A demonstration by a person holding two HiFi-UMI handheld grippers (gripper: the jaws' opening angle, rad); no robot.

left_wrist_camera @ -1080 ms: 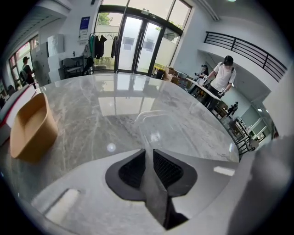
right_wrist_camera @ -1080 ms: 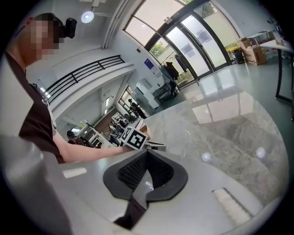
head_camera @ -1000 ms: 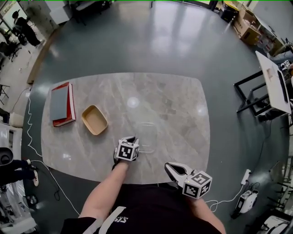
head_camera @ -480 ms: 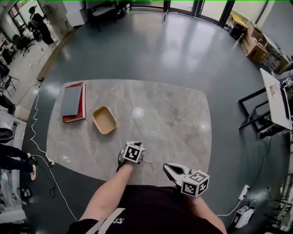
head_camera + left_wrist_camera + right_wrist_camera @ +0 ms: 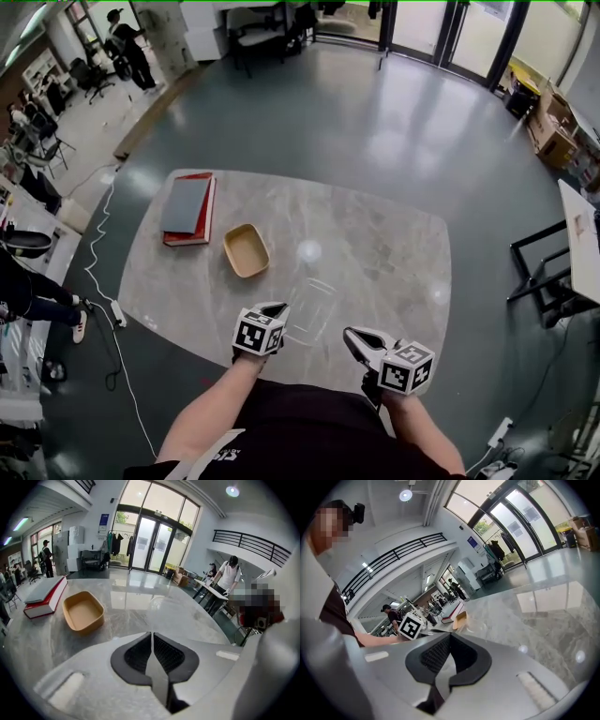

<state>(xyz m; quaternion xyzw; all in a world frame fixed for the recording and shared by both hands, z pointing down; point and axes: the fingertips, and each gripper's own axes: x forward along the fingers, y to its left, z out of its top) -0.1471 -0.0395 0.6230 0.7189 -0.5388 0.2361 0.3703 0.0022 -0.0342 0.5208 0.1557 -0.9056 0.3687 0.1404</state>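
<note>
Clear box (image 5: 311,314): edge clamped in jaws of left gripper (image 5: 151,635); tray (image 5: 83,613) ahead-left of them. Jaws of right gripper (image 5: 449,637) together, nothing between.

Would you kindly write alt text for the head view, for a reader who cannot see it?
From above, a person holds a left gripper and a right gripper at the near edge of a grey marble table, the left one close beside a clear plastic container. Further back sit an empty tan tray and a stack of two books.
</note>
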